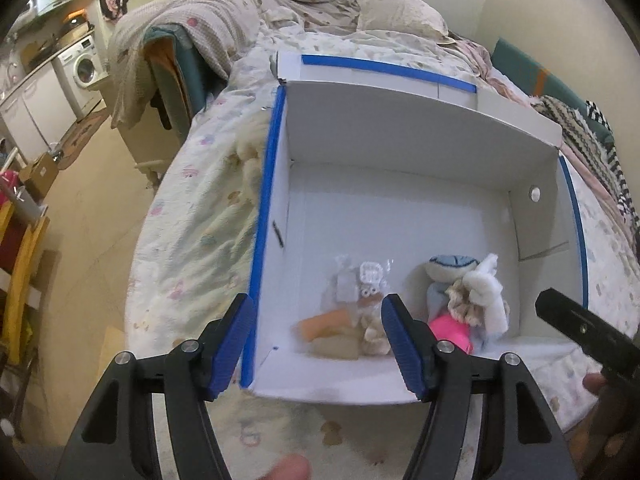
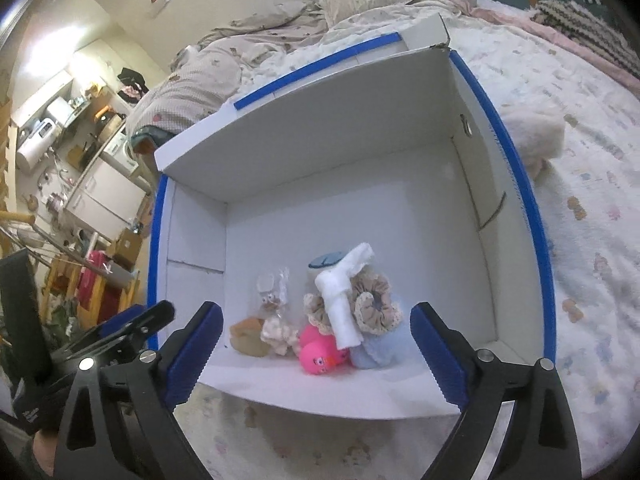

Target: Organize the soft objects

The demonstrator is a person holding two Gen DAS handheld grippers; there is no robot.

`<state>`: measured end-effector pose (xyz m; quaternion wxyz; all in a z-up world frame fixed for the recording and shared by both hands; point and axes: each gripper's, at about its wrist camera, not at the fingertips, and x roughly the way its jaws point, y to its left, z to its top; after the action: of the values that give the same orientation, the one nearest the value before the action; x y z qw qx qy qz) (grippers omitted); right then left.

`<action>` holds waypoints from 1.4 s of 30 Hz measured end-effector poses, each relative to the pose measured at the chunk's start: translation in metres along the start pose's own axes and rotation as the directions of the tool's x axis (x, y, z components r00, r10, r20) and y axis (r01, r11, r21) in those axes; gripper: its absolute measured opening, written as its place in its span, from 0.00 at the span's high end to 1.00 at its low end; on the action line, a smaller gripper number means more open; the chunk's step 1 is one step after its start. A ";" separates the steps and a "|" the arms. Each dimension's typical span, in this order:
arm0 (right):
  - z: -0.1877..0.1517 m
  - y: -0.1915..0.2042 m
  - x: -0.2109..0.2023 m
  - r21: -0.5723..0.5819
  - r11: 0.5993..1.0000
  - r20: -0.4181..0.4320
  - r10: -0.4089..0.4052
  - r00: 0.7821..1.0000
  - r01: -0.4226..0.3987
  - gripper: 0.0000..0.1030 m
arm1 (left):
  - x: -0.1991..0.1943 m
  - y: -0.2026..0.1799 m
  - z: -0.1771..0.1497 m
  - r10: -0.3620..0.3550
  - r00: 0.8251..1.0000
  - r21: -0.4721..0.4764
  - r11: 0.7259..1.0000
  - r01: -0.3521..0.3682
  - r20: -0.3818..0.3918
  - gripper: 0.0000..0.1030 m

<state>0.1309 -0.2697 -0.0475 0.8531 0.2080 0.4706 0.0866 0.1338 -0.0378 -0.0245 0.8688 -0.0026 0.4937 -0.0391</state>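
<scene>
I hold both tongs, left tongs (image 1: pixel 318 344) and right tongs (image 2: pixel 316 354), spread wide with nothing in them, at the near rim of the white box (image 2: pixel 360 184) on the bed (image 2: pixel 580 208). The soft toys (image 2: pixel 340 320) lie bunched against the near wall, just beyond my fingertips. No readable writing. The box's far half is bare floor.

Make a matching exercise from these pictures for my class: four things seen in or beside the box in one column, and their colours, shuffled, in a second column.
Things:
1. rubber duck
2. rolled cloth
3. box rim tape
4. fluffy toy on the bed

Colours:
A. blue
B. cream
C. pink
D. white

Pairs: 1-C, 2-D, 3-A, 4-B
</scene>
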 end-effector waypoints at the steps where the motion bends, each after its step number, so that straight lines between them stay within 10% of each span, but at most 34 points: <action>1: -0.002 0.000 -0.001 -0.004 1.000 -0.002 -0.007 1.000 0.007 0.02 | -0.002 0.001 -0.003 0.001 1.000 0.008 1.000 -0.001 0.002 0.38; 8: -0.020 0.004 -0.009 -0.019 1.000 -0.007 -0.010 1.000 0.010 0.02 | -0.016 0.023 -0.028 0.010 1.000 -0.014 1.000 -0.010 -0.002 0.37; 19: -0.053 0.015 -0.041 -0.047 0.999 0.077 -0.014 0.997 0.018 0.00 | -0.043 0.048 -0.059 -0.017 1.000 -0.073 0.997 0.018 0.013 0.07; 26: -0.059 0.029 -0.059 -0.096 0.994 0.225 -0.035 0.974 0.058 0.00 | -0.076 0.043 -0.064 0.073 0.963 -0.011 0.997 -0.073 0.259 0.05; 42: -0.059 0.036 -0.052 -0.128 0.984 0.254 -0.087 0.963 0.123 0.00 | -0.073 0.036 -0.061 0.021 0.968 0.000 1.000 -0.022 0.250 0.00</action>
<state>0.0552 -0.2397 -0.0197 0.9212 0.1302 0.3636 0.0478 0.0467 0.0050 0.0058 0.9245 -0.0011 0.3801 -0.0297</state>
